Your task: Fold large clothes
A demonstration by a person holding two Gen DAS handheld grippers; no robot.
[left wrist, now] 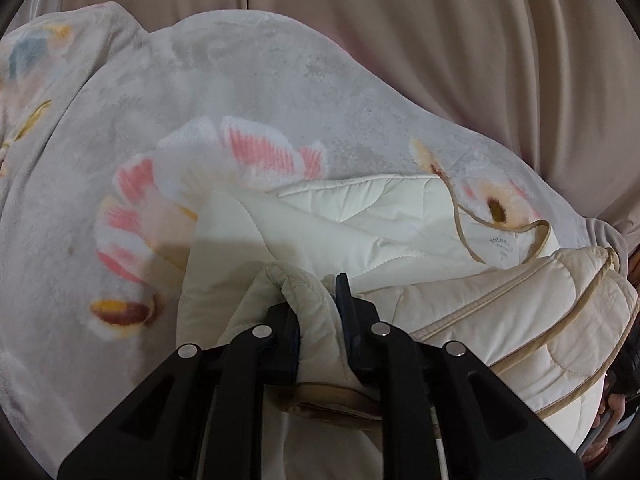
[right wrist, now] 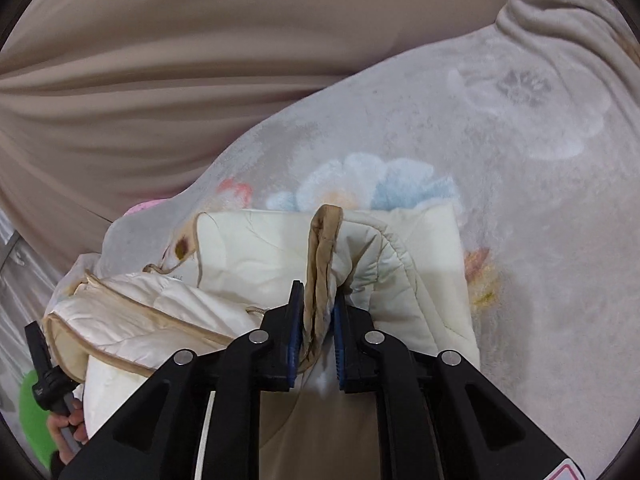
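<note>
A cream quilted jacket with tan piping lies partly folded on a grey flowered blanket. My left gripper is shut on a bunched cream fold of the jacket. In the right wrist view the same jacket lies ahead, and my right gripper is shut on a tan-edged fold of it that stands up between the jaws. The jacket's tan-trimmed collar part bulges at the right of the left view. The left gripper's handle and the hand on it show at the lower left of the right view.
Beige curtain folds hang behind the blanket's far edge, also in the right wrist view. The blanket spreads wide to the right. A green object and a bit of pink lie at the left.
</note>
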